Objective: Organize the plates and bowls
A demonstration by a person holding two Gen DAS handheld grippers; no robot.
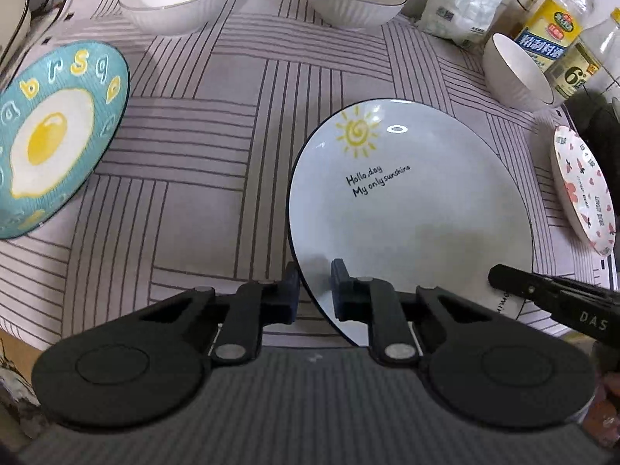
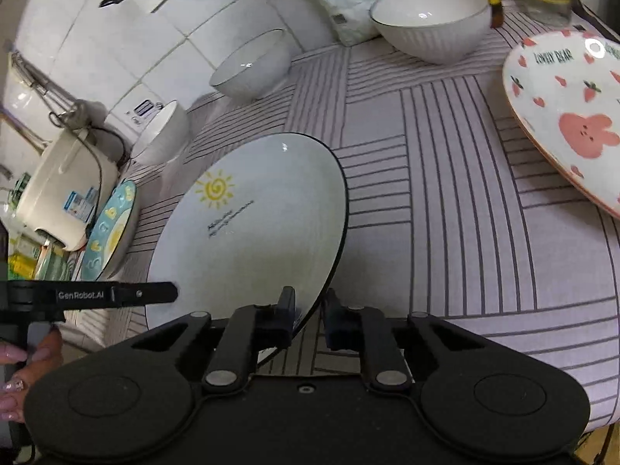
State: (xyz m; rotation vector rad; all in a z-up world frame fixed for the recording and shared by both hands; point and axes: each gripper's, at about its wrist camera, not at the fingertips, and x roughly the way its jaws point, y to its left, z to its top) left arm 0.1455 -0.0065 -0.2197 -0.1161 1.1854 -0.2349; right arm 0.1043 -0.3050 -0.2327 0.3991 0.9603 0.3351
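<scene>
1. Left gripper (image 1: 314, 290): fingers straddle the sun plate (image 1: 410, 217) rim at its 7 o'clock edge, narrowly parted, one above and one below; contact cannot be confirmed.
2. Right gripper (image 2: 308, 319): fingers straddle the same plate (image 2: 248, 228) at its 5 o'clock rim, likewise.
3. The plate sits mid-worktop (image 1: 217, 155).
4. Left view only: egg plate (image 1: 50, 135) face-on at 9 o'clock.
5. Right view only: cooker (image 2: 66, 190) at 9 o'clock, bunny plate (image 2: 569, 116) face-on at 2 o'clock.
</scene>
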